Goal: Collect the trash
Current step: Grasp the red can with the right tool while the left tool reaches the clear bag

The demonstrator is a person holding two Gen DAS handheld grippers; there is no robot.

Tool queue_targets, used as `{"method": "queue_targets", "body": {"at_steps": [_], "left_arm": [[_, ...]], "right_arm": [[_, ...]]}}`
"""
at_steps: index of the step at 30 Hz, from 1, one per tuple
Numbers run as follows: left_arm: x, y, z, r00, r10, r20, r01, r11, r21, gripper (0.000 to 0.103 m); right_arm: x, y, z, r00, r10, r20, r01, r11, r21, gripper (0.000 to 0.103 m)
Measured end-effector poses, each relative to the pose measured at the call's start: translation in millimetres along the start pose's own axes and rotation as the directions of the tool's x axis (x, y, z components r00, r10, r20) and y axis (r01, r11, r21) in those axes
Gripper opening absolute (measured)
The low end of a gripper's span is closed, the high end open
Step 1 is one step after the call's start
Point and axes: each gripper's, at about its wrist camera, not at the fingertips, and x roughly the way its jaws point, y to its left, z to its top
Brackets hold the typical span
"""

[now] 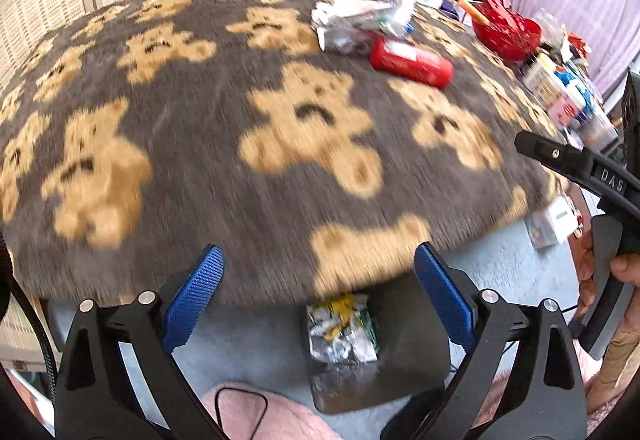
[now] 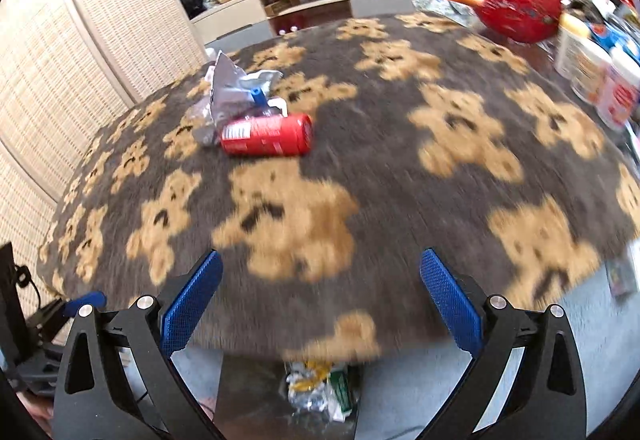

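Left wrist view first: we see our left gripper (image 1: pixel 318 292) with its blue pads spread wide and nothing between them, hanging over the near edge of the table (image 1: pixel 200 143), which wears a grey cloth printed with tan bears. A red can (image 1: pixel 412 61) lies on its side toward the far right part of the cloth, its long axis running from upper left to lower right in this view, and just behind it, touching or nearly so, sits a heap of crumpled foil wrappers (image 1: pixel 360 17). Below the near edge stands a dark bin (image 1: pixel 400 340) with wrappers already inside (everything is motion-blurred). From the right wrist view our right gripper (image 2: pixel 320 292) is likewise spread and empty; there the can lies nearly level across the picture, flat end to the right. A red bowl (image 2: pixel 520 7) stands at the far right edge.
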Motion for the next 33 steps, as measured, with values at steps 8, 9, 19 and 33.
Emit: {"method": "queue_targets", "body": {"at_steps": [8,9,19,33], "left_arm": [[23,11,54,1.000,0.020,0.015,-0.020,1.000,-0.011,0.088],[26,13,59,1.000,0.019,0.015,-0.018,1.000,-0.016,0.088],[63,27,95,1.000,-0.006,-0.011,0.005,0.999,-0.035,0.088],[60,25,105,1.000,-0.002,0.003,0.002,1.000,-0.029,0.088]], "right_arm": [[53,11,45,1.000,-0.001,0.002,0.001,0.996,-0.091,0.096],[59,12,49,1.000,-0.005,0.000,0.005,0.995,-0.101,0.096],[110,30,76,0.999,0.043,-0.023,-0.047,0.975,-0.217,0.096],[103,48,65,0.984,0.147,-0.096,-0.167,0.953,-0.253,0.048]]}}
